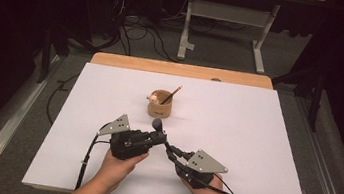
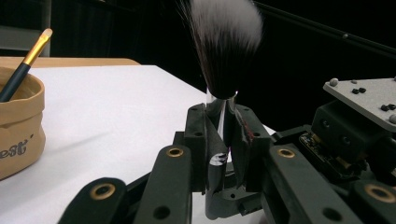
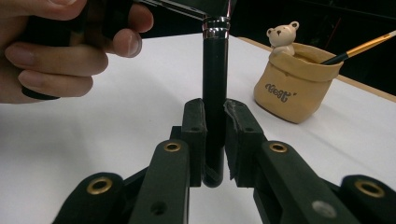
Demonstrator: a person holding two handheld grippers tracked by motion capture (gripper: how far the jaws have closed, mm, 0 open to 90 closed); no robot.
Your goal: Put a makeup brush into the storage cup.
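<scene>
From the high view, your left gripper (image 1: pixel 158 136) lies low over the white table top (image 1: pixel 235 135), pointing right, and your right gripper (image 1: pixel 169 151) points left and away from you; the two meet just near of the tan pouch-shaped holder (image 1: pixel 160 106). Between them stands the black-handled makeup brush with a fluffy dark, white-tipped head (image 1: pixel 157 124), upright, near the table's middle. The holder sits just beyond it, carrying a slim black pencil brush with a gold ferrule (image 1: pixel 172 94) and a small cream bear figure (image 1: pixel 151 97) on its left rim.

In the left gripper view, your jaws are closed tight on the brush just under its silver ferrule, and the bristles (image 2: pixel 227 46) fan out above them. The holder (image 2: pixel 18 126) stands at the left, and your right gripper's grey plate (image 2: pixel 369 100) is close at the right.

In the right gripper view, your jaws clamp the glossy black handle (image 3: pixel 215 102) lower down, holding it vertical. Your left hand (image 3: pixel 60 46) crowds the upper left, and the holder (image 3: pixel 299 84) stands at the far right.
</scene>
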